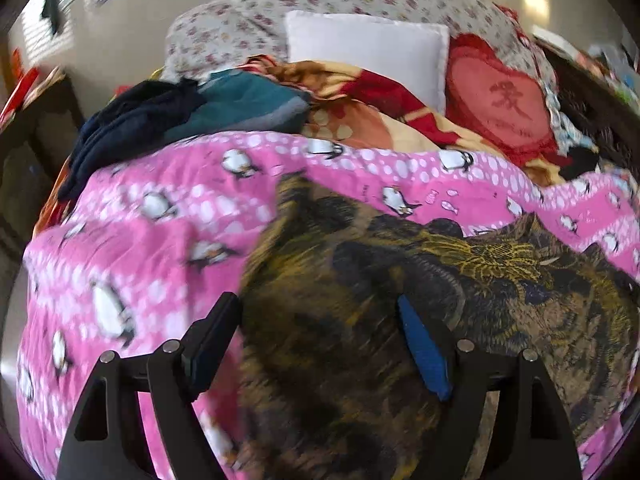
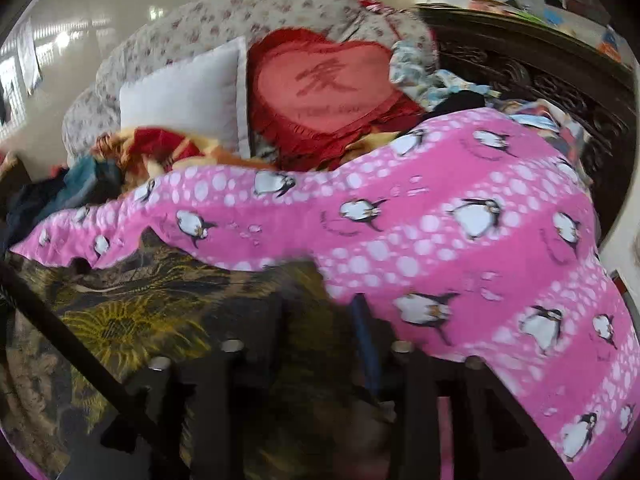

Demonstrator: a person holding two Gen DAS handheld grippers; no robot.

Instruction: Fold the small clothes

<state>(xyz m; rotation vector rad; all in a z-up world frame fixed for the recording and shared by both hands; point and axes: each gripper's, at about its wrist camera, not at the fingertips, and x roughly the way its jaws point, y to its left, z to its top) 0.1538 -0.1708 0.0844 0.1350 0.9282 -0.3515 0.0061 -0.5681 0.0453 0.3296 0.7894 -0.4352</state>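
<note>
Through the left wrist camera I am looking down at the dark brown-and-gold patterned garment [image 1: 360, 300], which is lying spread on the pink penguin-print blanket [image 1: 160, 220] that covers the bed; I am treating that blanket as my flat folding surface, which is why the cloth is sitting out here and not up among the heap. My left gripper [image 1: 320, 344] is hanging with its jaws spread wide, one finger over the garment's left edge and the blue-padded one over its middle, nothing pinched, so I judge I am lining up a fresh bite on that edge. Behind, a pile of dark blue and teal clothes [image 1: 180, 112] is waiting, kept apart from a white square pillow [image 1: 368, 48] and a red heart-shaped cushion [image 1: 500, 104]. Through the right wrist camera the same garment [image 2: 132, 320] is filling the lower left, its far edge tucking under a fold of the blanket [image 2: 460, 240]. My right gripper [image 2: 320, 344] is blurred and dark against the cloth; its jaws are standing partly apart, and I cannot tell whether fabric is caught between them.
</note>
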